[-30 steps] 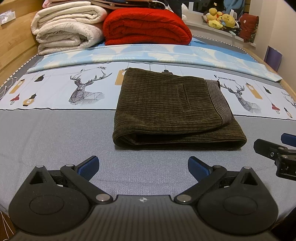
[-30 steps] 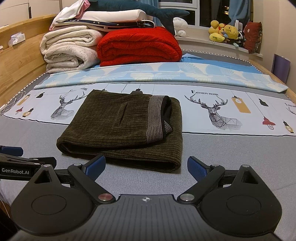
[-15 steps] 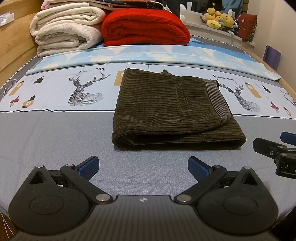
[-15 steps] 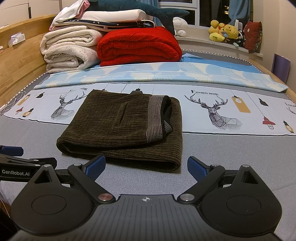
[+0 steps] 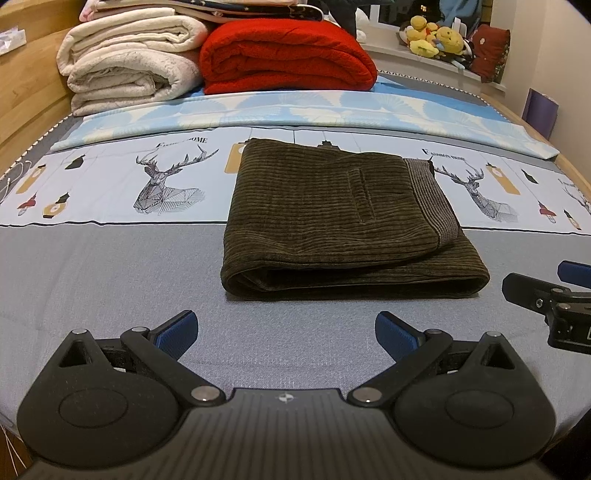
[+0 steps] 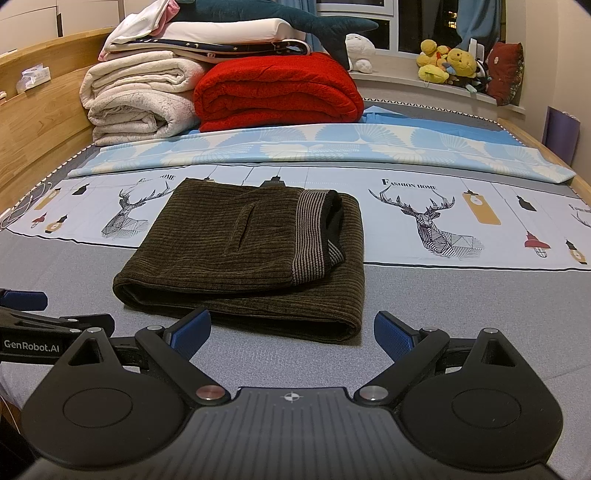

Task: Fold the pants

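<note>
A: Judging by the layers, how far along is the folding?

B: Nearly finished, I think. The pants (image 5: 343, 218) lie ahead of the left gripper (image 5: 284, 326) as a compact stacked bundle on the bed (image 5: 92, 280), waistband on top.

A: And the grippers?

B: Both spread wide, holding nothing. The right gripper (image 6: 291, 330) sits just short of the bundle's near edge. At most a squaring-up remains.

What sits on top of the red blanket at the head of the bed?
In the right wrist view, a dark teal plush shark lies over the folded red blanket, beside stacked white bedding. What supports its tail is hidden.
</note>
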The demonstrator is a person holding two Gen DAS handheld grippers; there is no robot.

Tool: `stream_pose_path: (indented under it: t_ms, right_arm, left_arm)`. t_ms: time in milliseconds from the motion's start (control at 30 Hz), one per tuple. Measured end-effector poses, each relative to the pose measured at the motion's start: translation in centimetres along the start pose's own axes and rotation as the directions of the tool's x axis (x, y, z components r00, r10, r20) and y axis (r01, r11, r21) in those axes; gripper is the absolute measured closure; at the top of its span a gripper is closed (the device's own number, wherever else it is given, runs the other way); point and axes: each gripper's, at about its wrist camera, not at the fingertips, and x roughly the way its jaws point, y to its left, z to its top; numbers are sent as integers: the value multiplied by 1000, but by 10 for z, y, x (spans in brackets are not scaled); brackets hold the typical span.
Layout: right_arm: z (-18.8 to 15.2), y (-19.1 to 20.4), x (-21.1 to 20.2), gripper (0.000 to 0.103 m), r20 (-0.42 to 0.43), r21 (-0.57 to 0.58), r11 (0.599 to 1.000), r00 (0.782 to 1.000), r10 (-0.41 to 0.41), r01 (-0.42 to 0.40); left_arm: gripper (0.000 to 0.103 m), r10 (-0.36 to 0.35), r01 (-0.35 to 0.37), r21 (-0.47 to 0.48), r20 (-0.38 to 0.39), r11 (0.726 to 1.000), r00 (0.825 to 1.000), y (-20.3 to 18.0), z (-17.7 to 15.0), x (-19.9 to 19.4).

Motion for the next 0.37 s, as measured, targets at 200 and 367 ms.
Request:
stream_pose_path:
  t_ms: [200,367]
  right_arm:
    - [0,0,0,8,0,0,1000,1000,0,0]
    - [0,0,0,8,0,0,1000,1000,0,0]
  left_arm:
    - [1,-4,4,5,4,1000,1000,0,0,0]
    - [1,-4,4,6,6,1000,1000,0,0,1]
